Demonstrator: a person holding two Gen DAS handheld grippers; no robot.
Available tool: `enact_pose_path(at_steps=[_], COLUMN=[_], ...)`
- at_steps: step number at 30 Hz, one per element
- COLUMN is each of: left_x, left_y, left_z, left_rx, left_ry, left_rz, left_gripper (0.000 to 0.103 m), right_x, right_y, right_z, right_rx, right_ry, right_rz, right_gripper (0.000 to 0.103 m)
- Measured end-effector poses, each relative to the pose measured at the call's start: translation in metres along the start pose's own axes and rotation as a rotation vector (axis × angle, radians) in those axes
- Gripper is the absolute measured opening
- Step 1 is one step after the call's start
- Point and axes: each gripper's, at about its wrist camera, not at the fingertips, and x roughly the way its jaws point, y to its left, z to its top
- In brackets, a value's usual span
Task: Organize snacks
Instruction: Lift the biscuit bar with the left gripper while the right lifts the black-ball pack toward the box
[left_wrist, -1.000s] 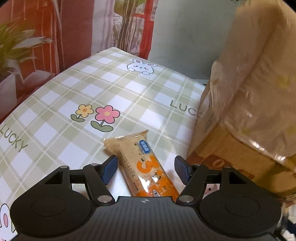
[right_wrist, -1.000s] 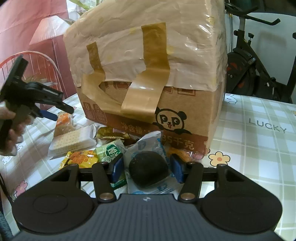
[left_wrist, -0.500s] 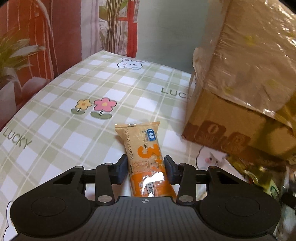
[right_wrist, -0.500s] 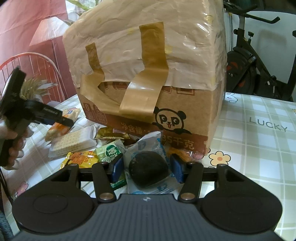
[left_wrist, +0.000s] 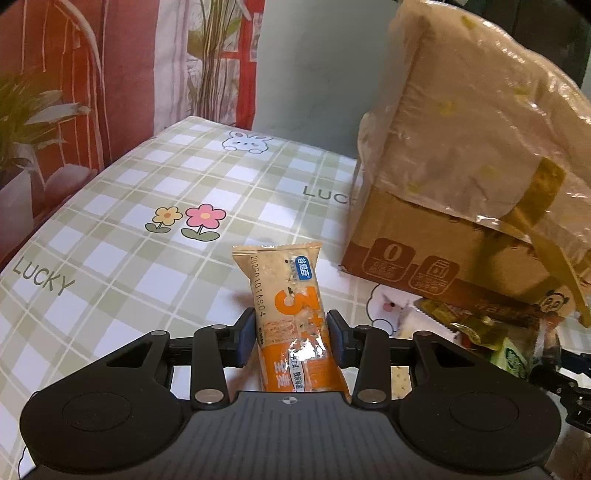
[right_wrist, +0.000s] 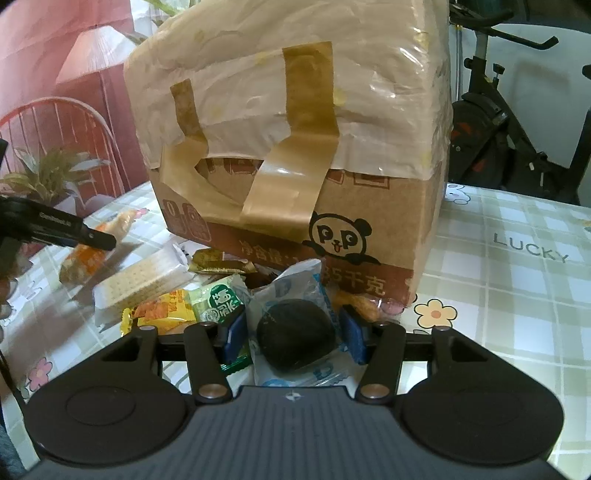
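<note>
My left gripper (left_wrist: 291, 341) is shut on an orange cereal bar packet (left_wrist: 291, 317) and holds it over the checked tablecloth (left_wrist: 129, 236), left of the taped cardboard box (left_wrist: 461, 192). The bar also shows in the right wrist view (right_wrist: 96, 247), with the left gripper (right_wrist: 99, 240) on it. My right gripper (right_wrist: 293, 334) is shut on a clear packet with a dark round cake (right_wrist: 295, 332), in front of the box (right_wrist: 295, 147). Loose snacks lie by the box: a cracker pack (right_wrist: 140, 284), a green packet (right_wrist: 218, 301), a yellow packet (right_wrist: 162, 314).
An exercise bike (right_wrist: 517, 129) stands behind the table at the right. A red chair (right_wrist: 59, 125) and a potted plant (right_wrist: 48, 177) are at the left. A curtain (left_wrist: 92, 74) hangs beyond the table's far edge.
My left gripper closed on the orange bar and lifted it, swinging toward the box. My right gripper stayed still with the dark cake packet.
</note>
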Motion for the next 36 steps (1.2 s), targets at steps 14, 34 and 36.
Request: enact_pose_path(at_steps=[14,34,36], left_x=[-0.034,-0.081,-0.085], left_y=[-0.005,-0.039,-0.041], left_z=[-0.003,0.014,0.018], left_rx=[0.032,0.148,0.153], left_ry=[-0.07,-0.208,-0.22], left_rz=[-0.083,-0.219,-0.229], left_gripper=[0.043,0.043,0.043], right_x=[-0.035,-0.069,-0.074], right_y=[0.034,0.065,0.065], right_z=[-0.001,0.03,0.034], right_rx=[-0.046,-0.093,-0.094], right_ry=[0.013,-0.104,-0.121], right_rz=[-0.014,0.018,0.019], right_gripper=[0.054,0.054,0.054])
